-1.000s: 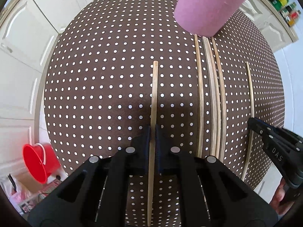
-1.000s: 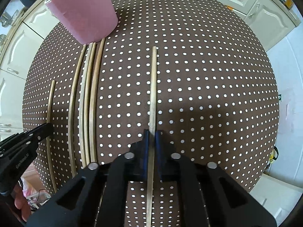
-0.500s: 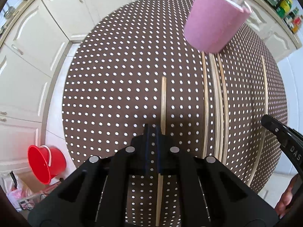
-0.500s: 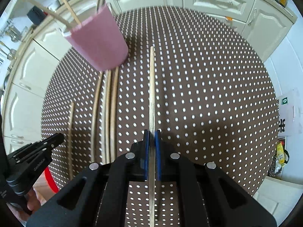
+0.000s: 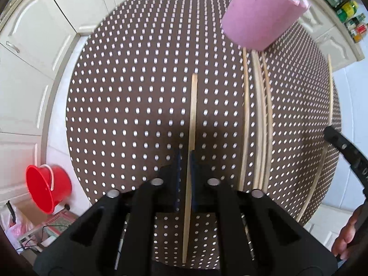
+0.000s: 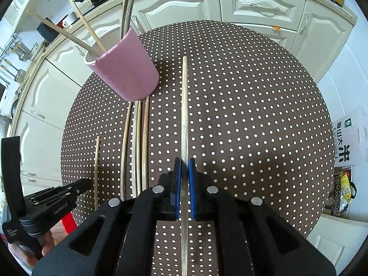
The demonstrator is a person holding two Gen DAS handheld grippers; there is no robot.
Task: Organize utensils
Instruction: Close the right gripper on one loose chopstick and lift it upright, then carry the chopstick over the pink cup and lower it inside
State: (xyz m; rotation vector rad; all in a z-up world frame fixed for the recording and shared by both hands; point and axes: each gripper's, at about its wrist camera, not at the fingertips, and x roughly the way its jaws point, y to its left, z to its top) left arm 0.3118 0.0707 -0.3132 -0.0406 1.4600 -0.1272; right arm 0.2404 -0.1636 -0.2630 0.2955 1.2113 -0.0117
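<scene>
Over the brown dotted round table [image 5: 126,92], my left gripper [image 5: 186,154] points straight down. Its jaws are opening. A wooden chopstick [image 5: 192,110] lies between them, close to the right pad, and is not pinched. My right gripper [image 6: 184,161] is shut on another chopstick [image 6: 184,105] and holds it above the table [image 6: 253,115]. The pink cup [image 6: 126,73] at the far left holds several chopsticks. In the left wrist view the cup [image 5: 260,16] stands at the upper right. Several loose chopsticks [image 6: 139,142] lie side by side below it.
A red bucket [image 5: 46,188] stands on the floor to the left of the table. White cupboards surround the table. A printed box [image 6: 347,138] sits on the floor at the right. A person's hand [image 5: 347,237] holds the right gripper's handle.
The left gripper was shut on its chopstick; now its jaws stand apart around it. The right gripper has risen with its chopstick and tilted up, bringing the cup's rim and cupboards into view.
</scene>
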